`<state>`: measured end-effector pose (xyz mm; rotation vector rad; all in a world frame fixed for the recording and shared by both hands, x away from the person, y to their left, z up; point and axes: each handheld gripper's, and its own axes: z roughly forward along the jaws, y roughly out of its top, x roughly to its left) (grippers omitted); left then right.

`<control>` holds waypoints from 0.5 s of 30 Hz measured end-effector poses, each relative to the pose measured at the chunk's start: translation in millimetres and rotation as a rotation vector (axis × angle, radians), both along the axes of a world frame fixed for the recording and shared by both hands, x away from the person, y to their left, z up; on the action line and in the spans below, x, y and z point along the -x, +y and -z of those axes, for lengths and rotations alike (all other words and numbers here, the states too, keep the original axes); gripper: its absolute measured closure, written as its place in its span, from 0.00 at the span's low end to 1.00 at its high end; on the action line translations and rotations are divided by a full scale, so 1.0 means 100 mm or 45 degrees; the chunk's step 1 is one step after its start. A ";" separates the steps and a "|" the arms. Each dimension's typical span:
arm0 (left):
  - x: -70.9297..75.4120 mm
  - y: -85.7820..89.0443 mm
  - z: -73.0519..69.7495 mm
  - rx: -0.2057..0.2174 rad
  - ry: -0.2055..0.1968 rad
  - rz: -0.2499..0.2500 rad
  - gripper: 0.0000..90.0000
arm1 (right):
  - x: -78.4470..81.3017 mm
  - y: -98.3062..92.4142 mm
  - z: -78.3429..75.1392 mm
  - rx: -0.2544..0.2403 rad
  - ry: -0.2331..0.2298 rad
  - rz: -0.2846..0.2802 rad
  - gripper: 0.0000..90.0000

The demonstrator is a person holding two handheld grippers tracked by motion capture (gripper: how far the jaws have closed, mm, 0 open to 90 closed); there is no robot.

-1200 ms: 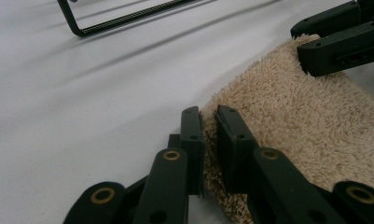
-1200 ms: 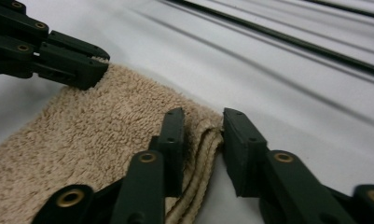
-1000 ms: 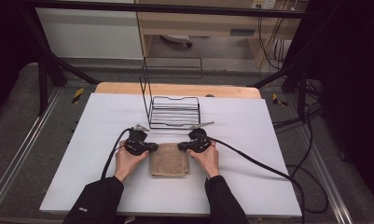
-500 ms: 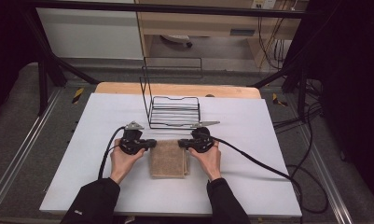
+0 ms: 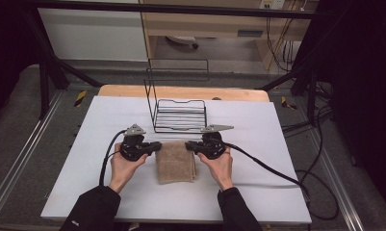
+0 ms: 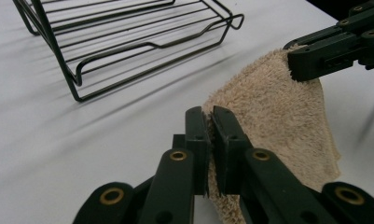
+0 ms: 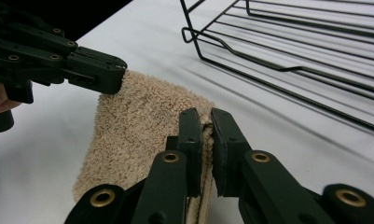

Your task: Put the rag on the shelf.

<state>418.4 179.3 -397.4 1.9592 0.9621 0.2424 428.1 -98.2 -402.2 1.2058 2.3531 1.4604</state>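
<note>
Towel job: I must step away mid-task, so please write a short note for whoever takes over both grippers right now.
Left gripper: shut on the towel's far left corner.
Right gripper: shut on its far right corner.
Towel: beige, folded, far edge lifted between the two grippers, near part hanging toward the white table.
Wire rack: just beyond the towel, nothing in it.
Done: both far corners gripped, lift begun.
Left: probably carrying the towel to the rack; keep both grips shut and move the hands together.
</note>
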 end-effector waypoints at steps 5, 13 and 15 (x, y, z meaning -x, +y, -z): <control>0.06 -0.02 -0.08 0.015 -0.039 0.012 0.95 | 0.05 -0.04 -0.08 -0.015 -0.035 0.004 0.93; 0.13 -0.06 -0.22 0.035 -0.100 0.025 0.95 | 0.13 -0.13 -0.23 -0.045 -0.107 0.010 0.93; 0.14 -0.07 -0.25 0.038 -0.112 0.027 0.95 | 0.15 -0.15 -0.26 -0.052 -0.119 0.012 0.93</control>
